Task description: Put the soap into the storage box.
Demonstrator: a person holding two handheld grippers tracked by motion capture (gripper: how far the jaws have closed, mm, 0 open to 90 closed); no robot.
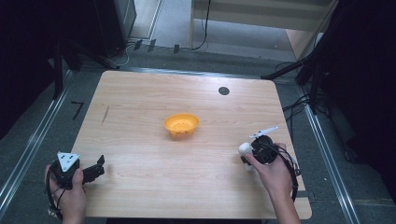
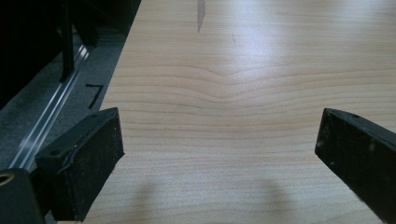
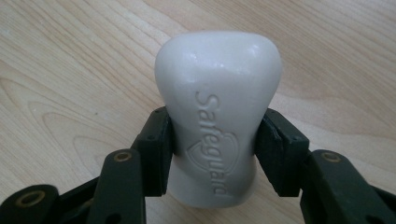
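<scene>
From the high view, the right hand-held gripper (image 1: 246, 156) clamps a white soap bar (image 1: 244, 150) near the desk's (image 1: 140, 140) right edge, with bare wood between it and the orange bowl (image 1: 181, 124) at centre. In the left gripper view, the left hand-held gripper (image 2: 215, 158) gapes empty over bare desk by the near-left edge. In the right gripper view, both pads (image 3: 156, 149) pinch the soap bar's waist.

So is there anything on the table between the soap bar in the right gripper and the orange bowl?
Nothing visible. The right gripper is shut on the white soap bar near the table's right edge, and bare wood lies between it and the orange bowl at the middle. The left gripper sits open, far off to the left.
</scene>
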